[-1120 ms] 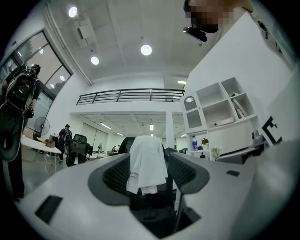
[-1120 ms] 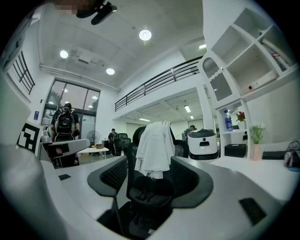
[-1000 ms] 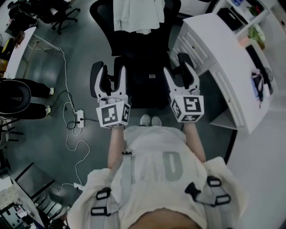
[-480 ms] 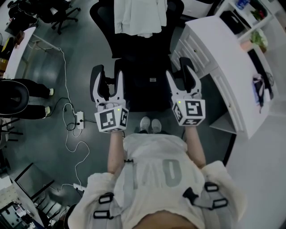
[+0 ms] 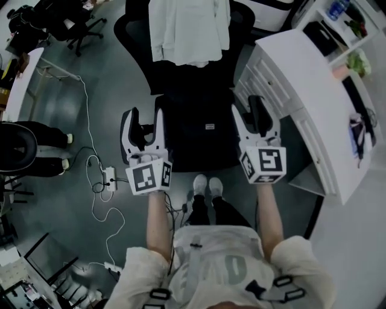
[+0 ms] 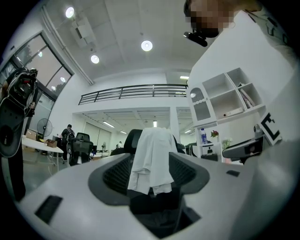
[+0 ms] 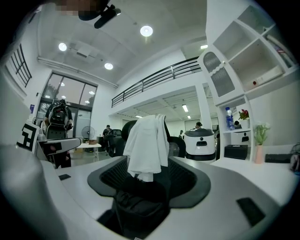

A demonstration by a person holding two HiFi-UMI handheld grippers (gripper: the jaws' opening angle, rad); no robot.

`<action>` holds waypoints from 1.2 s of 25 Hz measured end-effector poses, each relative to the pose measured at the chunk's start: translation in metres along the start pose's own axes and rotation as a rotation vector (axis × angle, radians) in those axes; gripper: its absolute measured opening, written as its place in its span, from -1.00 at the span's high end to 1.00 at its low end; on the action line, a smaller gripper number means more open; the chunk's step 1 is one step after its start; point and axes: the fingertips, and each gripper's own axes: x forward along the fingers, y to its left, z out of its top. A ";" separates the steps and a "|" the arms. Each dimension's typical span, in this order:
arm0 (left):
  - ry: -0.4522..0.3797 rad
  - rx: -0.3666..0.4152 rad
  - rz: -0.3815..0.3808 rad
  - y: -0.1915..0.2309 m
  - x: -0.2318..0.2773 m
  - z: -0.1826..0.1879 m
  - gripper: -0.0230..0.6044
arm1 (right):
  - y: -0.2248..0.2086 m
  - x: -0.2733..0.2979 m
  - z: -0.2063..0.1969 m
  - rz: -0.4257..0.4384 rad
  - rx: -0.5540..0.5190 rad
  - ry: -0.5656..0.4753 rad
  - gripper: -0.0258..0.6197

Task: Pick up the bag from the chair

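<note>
A black bag (image 5: 199, 133) with a small white label lies on the seat of a black office chair (image 5: 181, 66). A white garment (image 5: 189, 29) hangs over the chair's back. My left gripper (image 5: 145, 121) is open at the seat's left edge, and my right gripper (image 5: 249, 113) is open at its right edge. Neither touches the bag. In the right gripper view the bag (image 7: 136, 201) sits low between the open jaws, under the garment (image 7: 147, 145). The left gripper view shows the garment (image 6: 151, 159) and the dark seat below it.
A white desk with drawers (image 5: 301, 84) stands close on the right. A power strip and cables (image 5: 108, 178) lie on the floor to the left. Other black chairs (image 5: 78, 18) and a table (image 5: 24, 72) are farther left. The person's shoes (image 5: 207, 184) are just before the chair.
The head view has pulled back, so more of the bag and seat shows. Both grippers stay open, now a little lower in the frame and beside the seat.
</note>
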 end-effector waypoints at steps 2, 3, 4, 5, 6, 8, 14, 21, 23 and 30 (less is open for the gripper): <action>0.003 0.008 -0.003 0.003 0.008 -0.020 0.16 | -0.005 0.011 -0.018 -0.004 0.004 0.008 0.10; 0.007 0.018 -0.008 0.005 0.014 -0.030 0.16 | -0.008 0.017 -0.028 -0.005 0.008 0.008 0.10; 0.013 0.027 -0.012 0.006 0.019 -0.041 0.16 | -0.011 0.024 -0.037 -0.003 0.010 0.009 0.10; 0.017 0.035 -0.015 0.007 0.025 -0.052 0.16 | -0.014 0.031 -0.047 0.000 0.009 0.010 0.10; 0.019 0.040 -0.017 0.008 0.030 -0.063 0.16 | -0.017 0.039 -0.057 0.003 0.004 0.011 0.10; 0.018 0.043 -0.017 0.009 0.040 -0.089 0.16 | -0.023 0.053 -0.080 0.009 -0.012 0.012 0.10; 0.069 0.034 -0.013 0.014 0.053 -0.188 0.16 | -0.028 0.086 -0.171 0.017 -0.008 0.050 0.10; 0.147 0.048 -0.028 0.012 0.036 -0.288 0.16 | -0.016 0.090 -0.263 0.028 -0.015 0.110 0.10; 0.172 0.037 -0.022 0.015 0.035 -0.313 0.16 | -0.011 0.092 -0.286 0.036 -0.013 0.135 0.10; 0.261 0.010 -0.020 0.020 0.021 -0.366 0.16 | 0.002 0.085 -0.333 0.050 -0.026 0.200 0.10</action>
